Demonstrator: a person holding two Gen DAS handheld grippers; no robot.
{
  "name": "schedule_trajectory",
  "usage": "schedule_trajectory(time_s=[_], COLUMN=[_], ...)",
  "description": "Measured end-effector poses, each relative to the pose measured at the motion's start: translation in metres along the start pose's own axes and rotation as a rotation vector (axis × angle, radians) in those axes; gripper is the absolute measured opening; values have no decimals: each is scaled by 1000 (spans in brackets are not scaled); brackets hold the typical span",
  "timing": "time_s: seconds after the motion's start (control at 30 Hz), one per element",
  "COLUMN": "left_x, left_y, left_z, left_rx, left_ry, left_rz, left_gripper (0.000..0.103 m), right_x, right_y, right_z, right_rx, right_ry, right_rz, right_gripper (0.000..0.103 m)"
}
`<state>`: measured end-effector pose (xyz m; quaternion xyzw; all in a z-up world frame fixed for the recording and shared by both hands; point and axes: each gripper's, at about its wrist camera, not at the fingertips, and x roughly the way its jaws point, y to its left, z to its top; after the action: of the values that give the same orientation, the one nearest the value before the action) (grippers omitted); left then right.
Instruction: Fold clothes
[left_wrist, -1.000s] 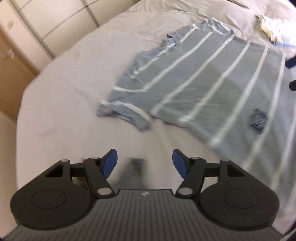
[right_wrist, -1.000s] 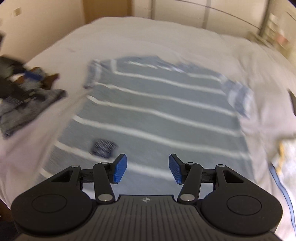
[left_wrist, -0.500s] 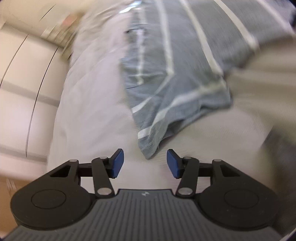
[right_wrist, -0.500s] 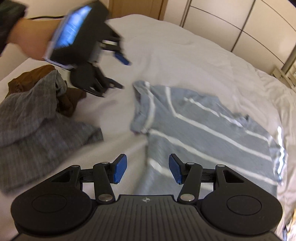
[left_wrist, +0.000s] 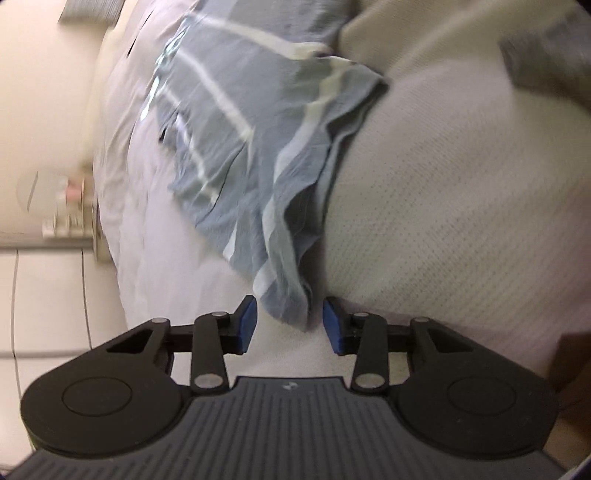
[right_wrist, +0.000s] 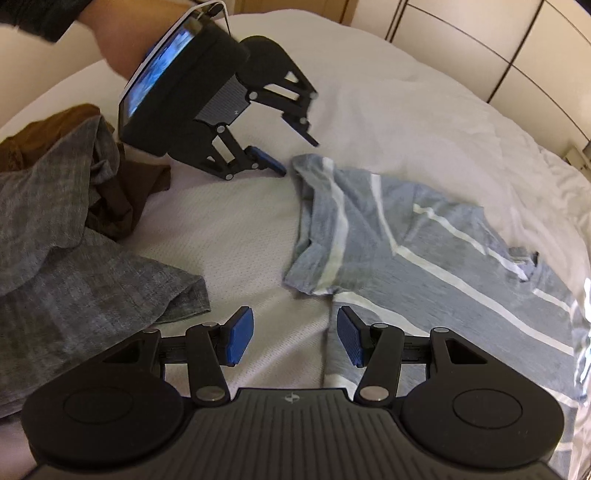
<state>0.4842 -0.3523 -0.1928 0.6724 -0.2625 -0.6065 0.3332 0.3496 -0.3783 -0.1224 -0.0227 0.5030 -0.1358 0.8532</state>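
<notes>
A grey-blue T-shirt with white stripes lies on the white bed, its sleeve rumpled toward the left. In the left wrist view the sleeve tip hangs between the jaws of my left gripper, which is open. The left gripper also shows in the right wrist view, open at the sleeve's far corner. My right gripper is open and empty, just above the shirt's side edge.
A pile of grey and brown clothes lies at the left of the bed. White wardrobe doors stand behind the bed. A shelf with small items is beside it.
My left gripper has swung in close to the sleeve, whose tip now sits between its jaws. The right gripper has shifted left to the shirt's side edge. Both stay open.
</notes>
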Motion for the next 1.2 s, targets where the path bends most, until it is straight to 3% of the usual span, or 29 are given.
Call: schedule_trajectory(time_s=[0.13,0.27,0.63,0.87,0.97,1.13,1.2], left_x=[13,8,-4,-10,-10,-11,-12], left_y=[-5,13,71,79,80,83,87], left_z=[-4,-3,2,3,4,5,6], left_rx=[51,-46,-314,-392,-404,-406,-407], left_ry=[-27,-17,-11,-3,1,10,12], left_rz=[10,-34,-91,-111,-111,-122,-129], left_gripper=[17,3,2,2,2,2,2], right_x=[13,19,47,61,64,65,61], right_y=[4,9,37,49,47,44,43], right_z=[2,6,14,11,10,10,10], right_rx=[9,-13,-201,-310,-299,-302,-289], right_ry=[13,2,-39,-41,-36,-42,-58], right_rz=[2,-22,-146,-206,-233,-252,-247], right_gripper=[53,53,50,43,40,16,0])
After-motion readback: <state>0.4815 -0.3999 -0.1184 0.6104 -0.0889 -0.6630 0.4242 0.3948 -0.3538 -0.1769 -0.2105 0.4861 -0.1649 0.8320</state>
